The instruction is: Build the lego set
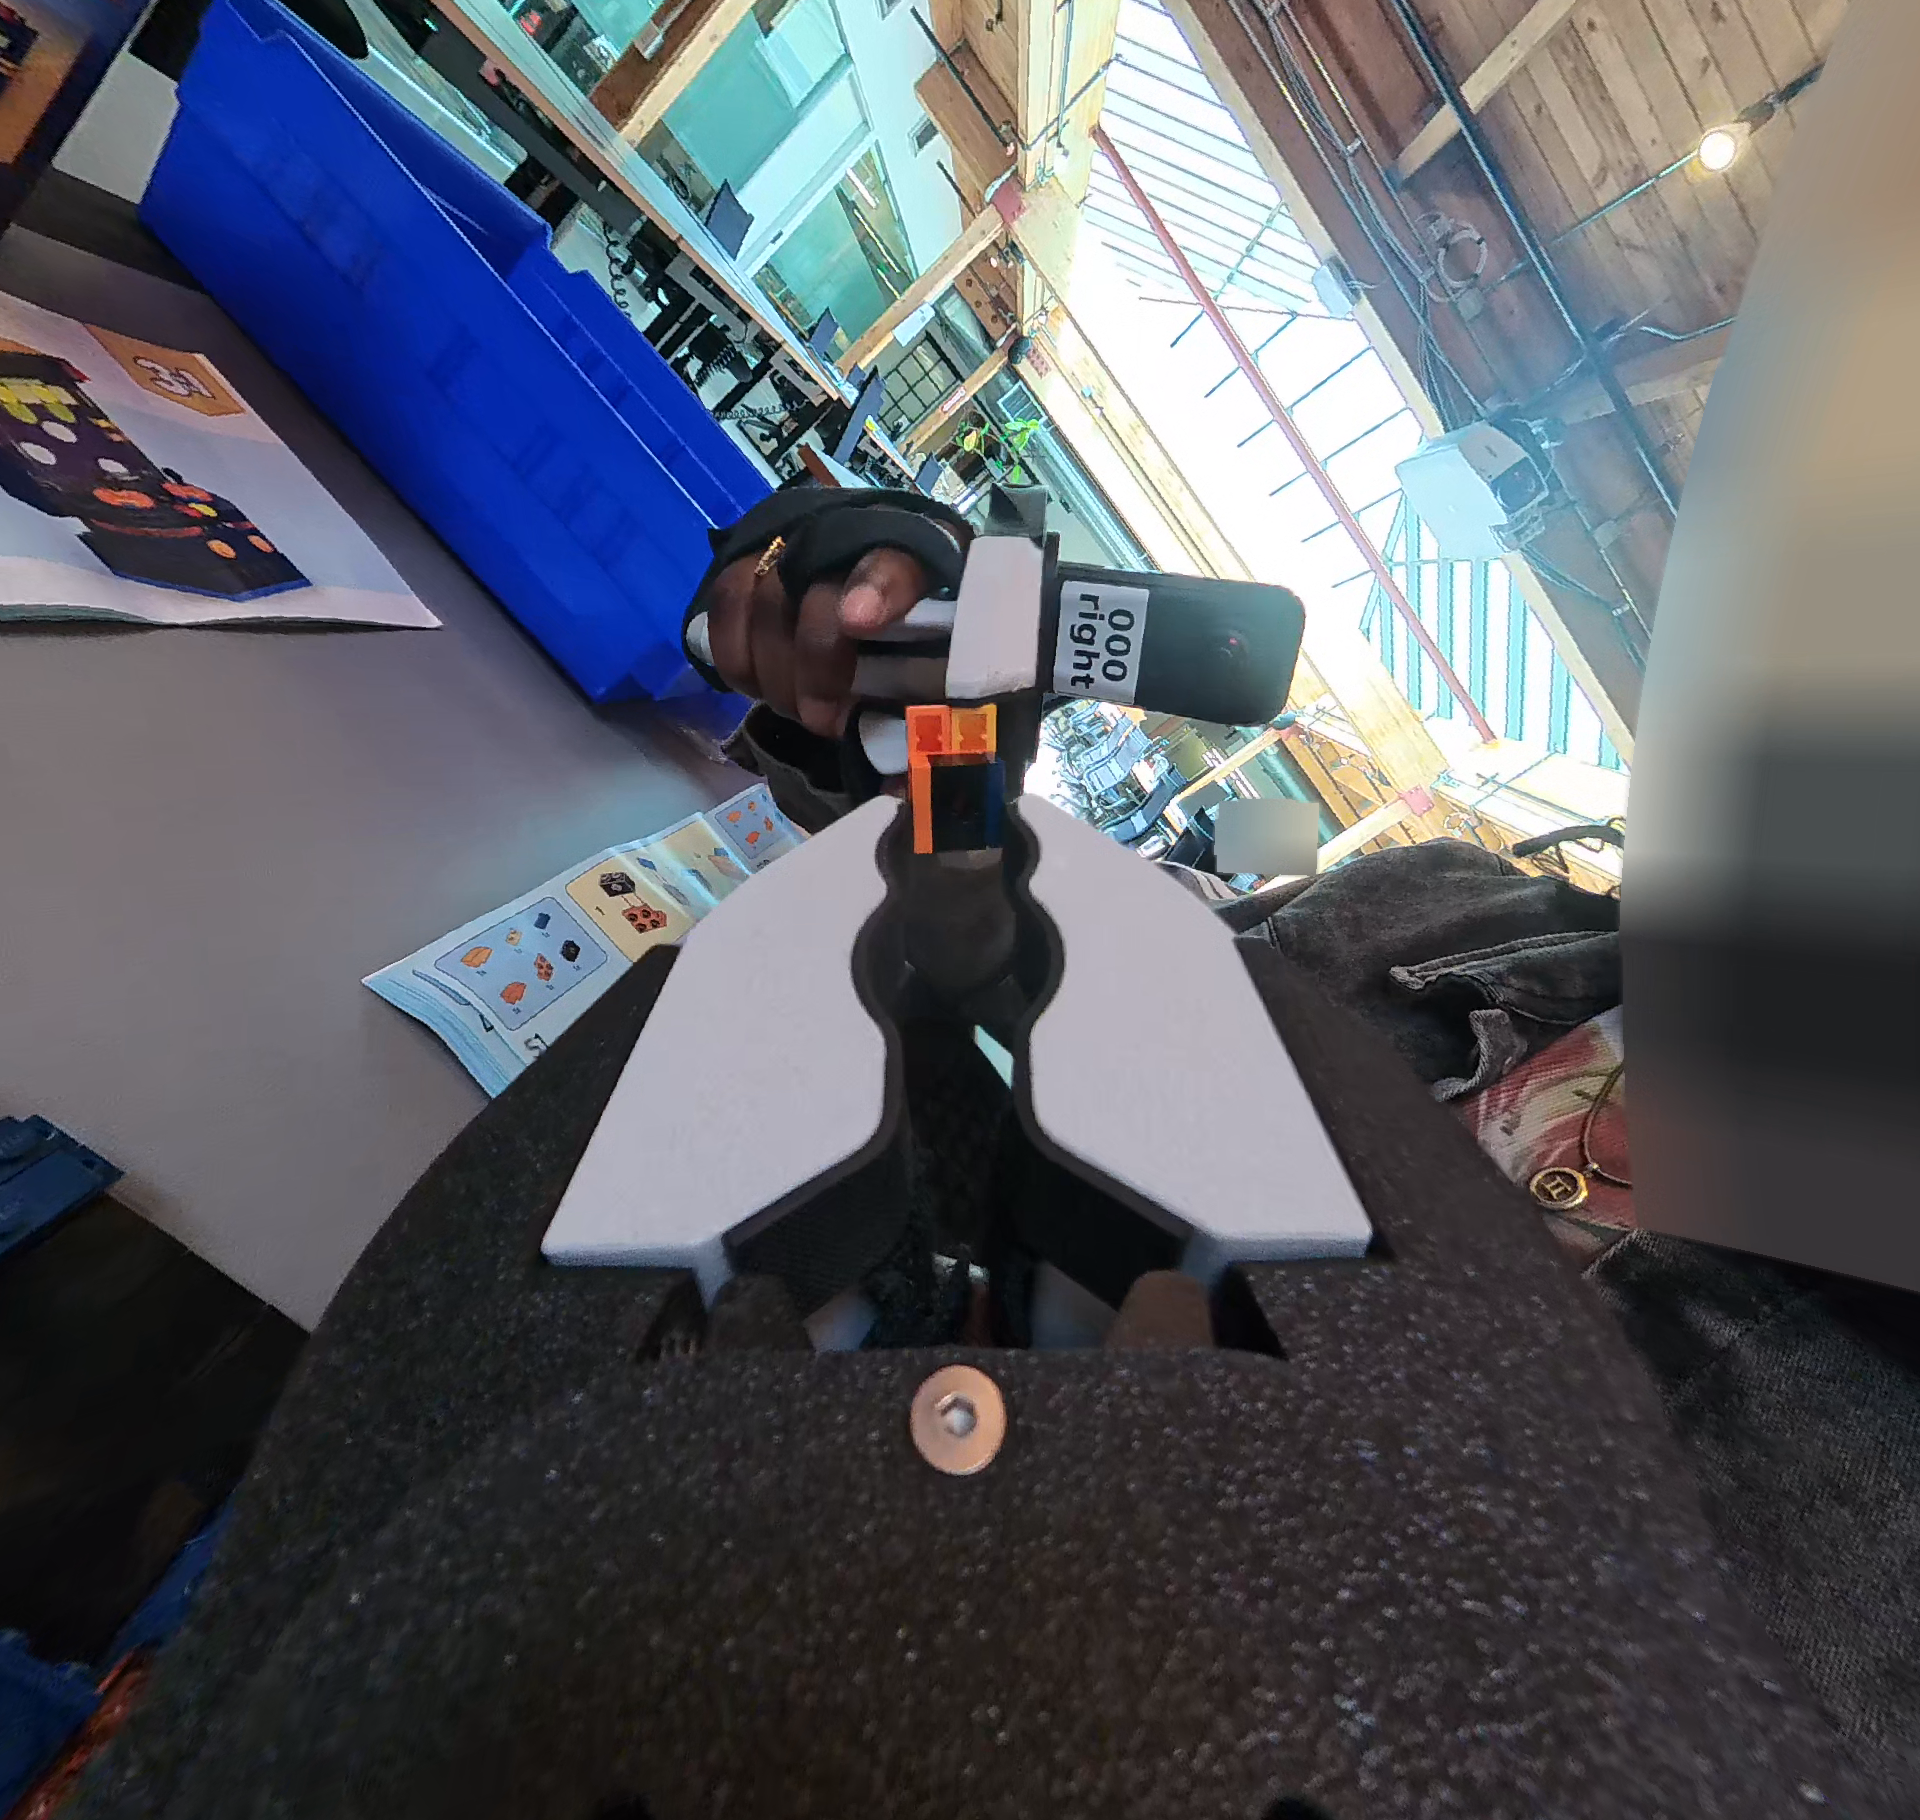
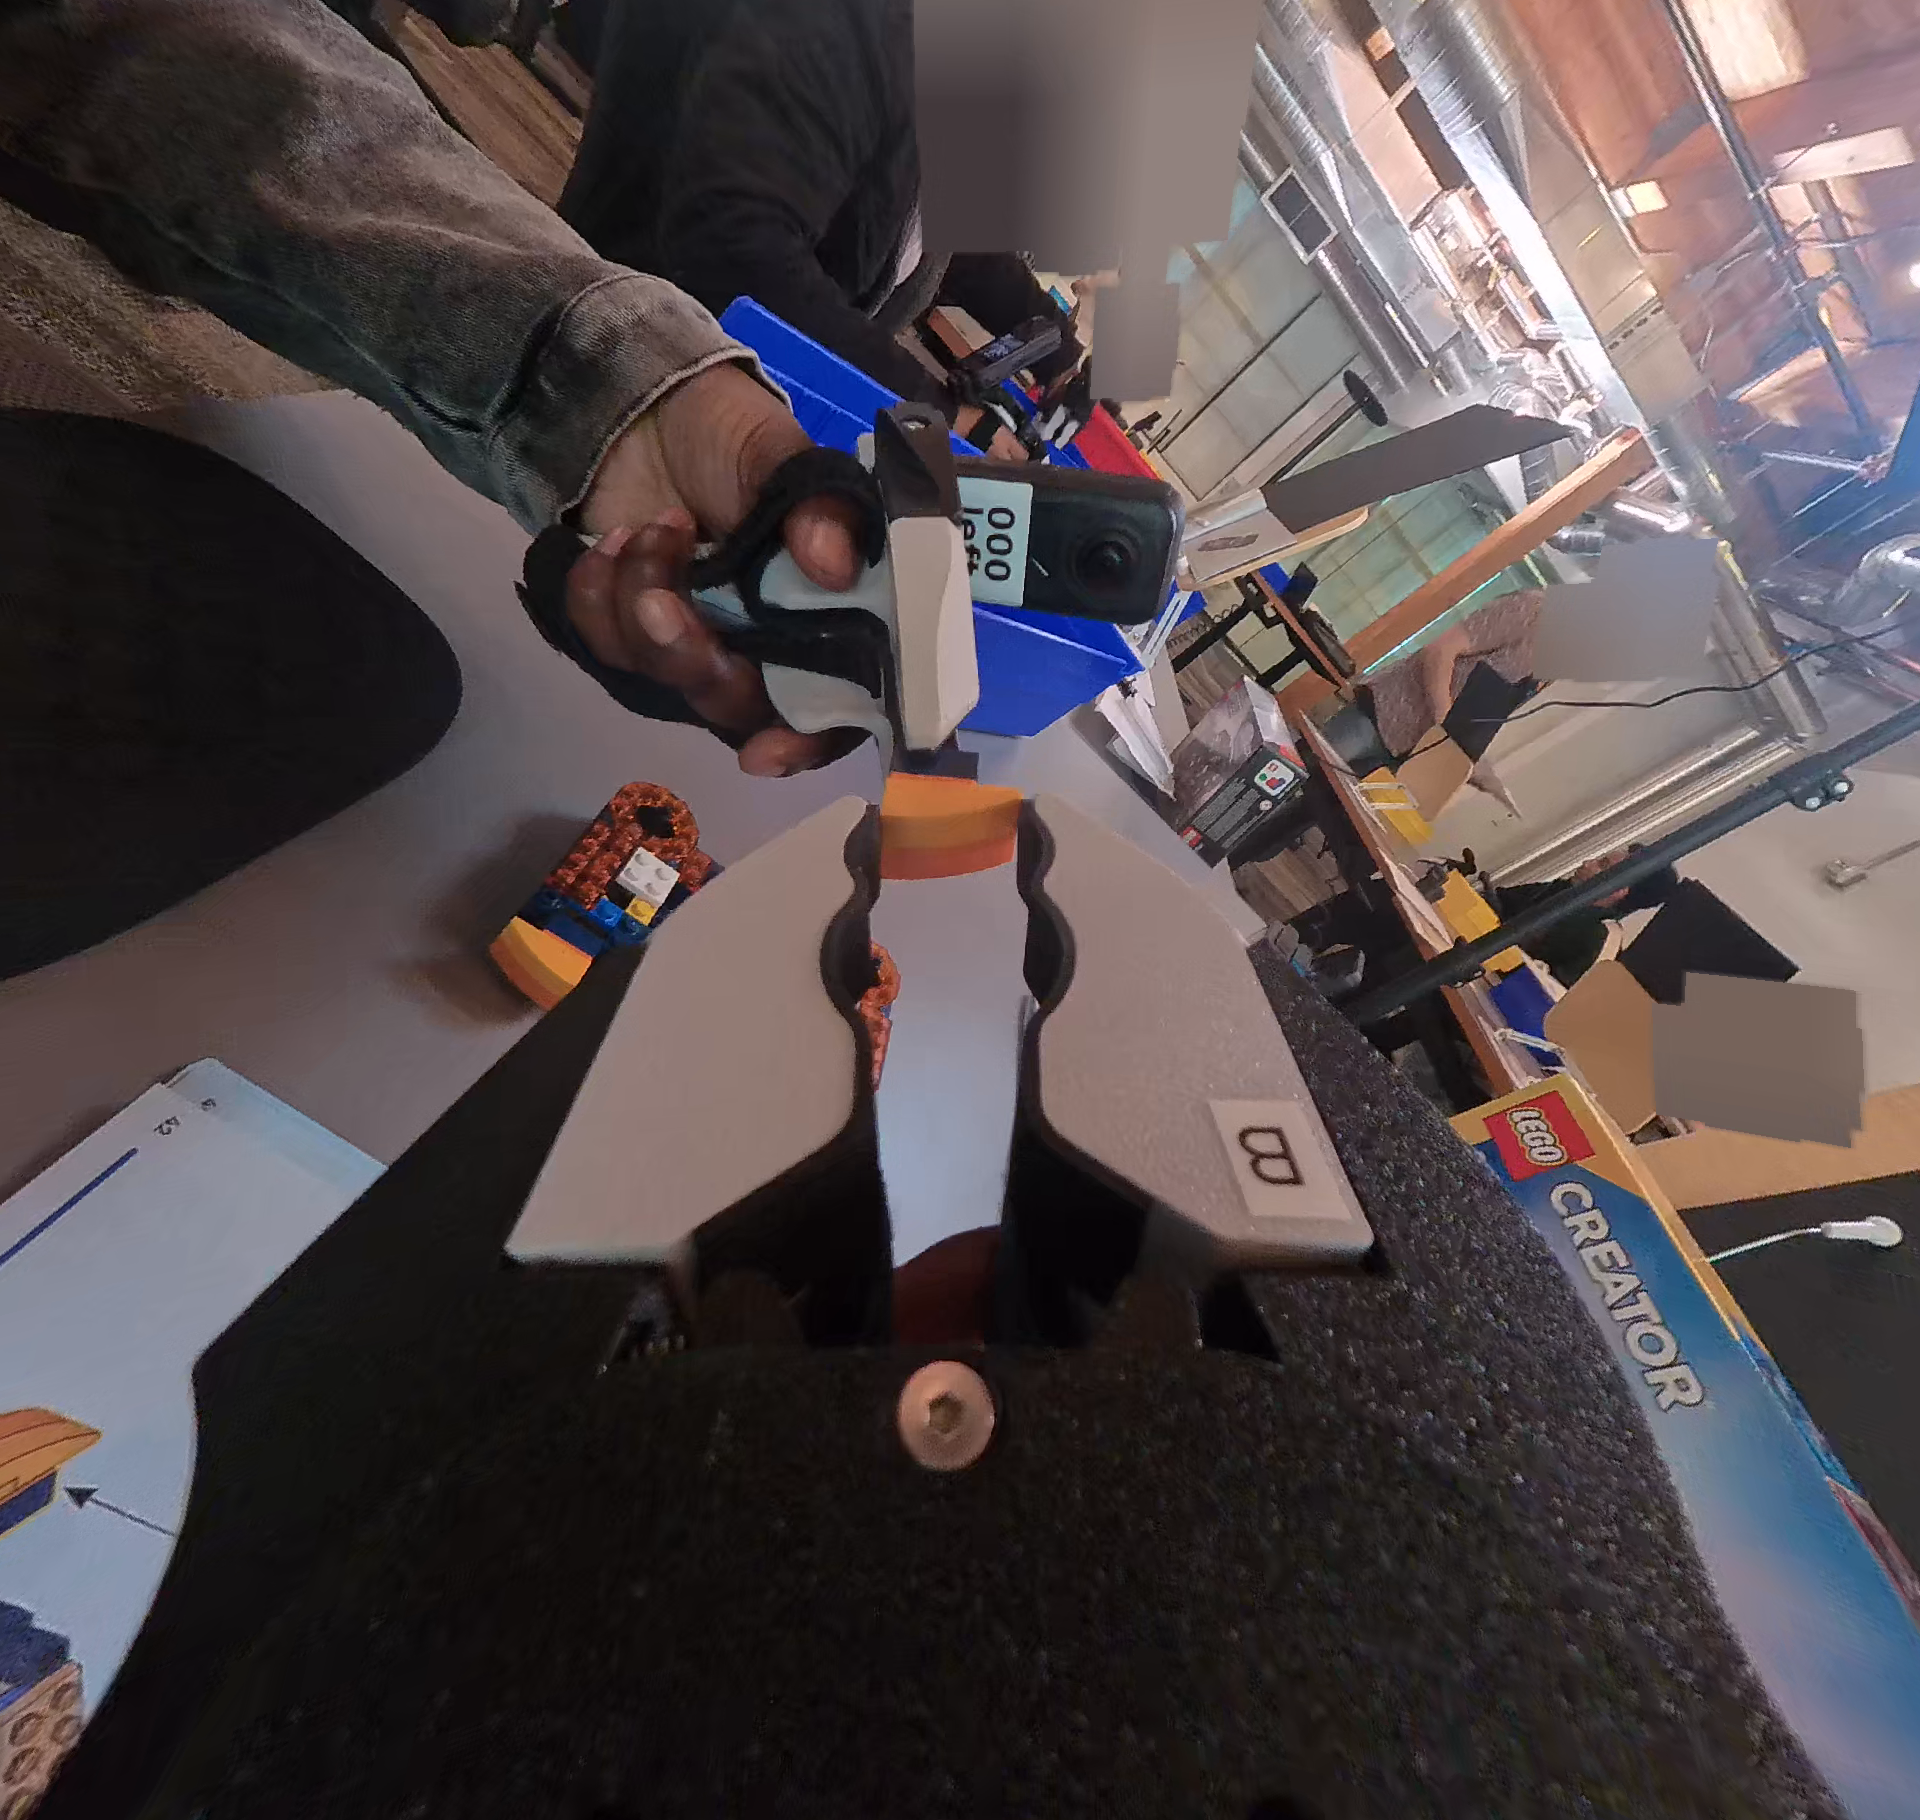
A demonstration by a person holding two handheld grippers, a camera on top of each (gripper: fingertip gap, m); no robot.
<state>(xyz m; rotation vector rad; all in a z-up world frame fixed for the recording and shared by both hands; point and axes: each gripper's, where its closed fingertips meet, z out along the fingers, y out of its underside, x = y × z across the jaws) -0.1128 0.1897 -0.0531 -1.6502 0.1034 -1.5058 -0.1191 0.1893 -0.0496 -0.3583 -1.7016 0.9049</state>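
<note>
Right gripper [image 2: 948,835] camera: white sticker [image 1: 1101,650] with black print, not quoted.
Left gripper [image 1: 956,814] camera: pale sticker [image 2: 995,544], print partly hidden.
Right gripper finger: white sticker [image 2: 1273,1157] with one black character.
Blue box [image 2: 1621,1282]: red logo and white lettering.
Open booklet [image 1: 208,482] on desk [image 1: 260,835]: orange number badge [image 1: 171,383].

A blue bin [image 1: 436,316] stood on the grey table [image 1: 260,835]. Printed instruction sheets [image 1: 582,929] lay nearby. A toy box [image 2: 1621,1282] sat at the table's edge.
</note>
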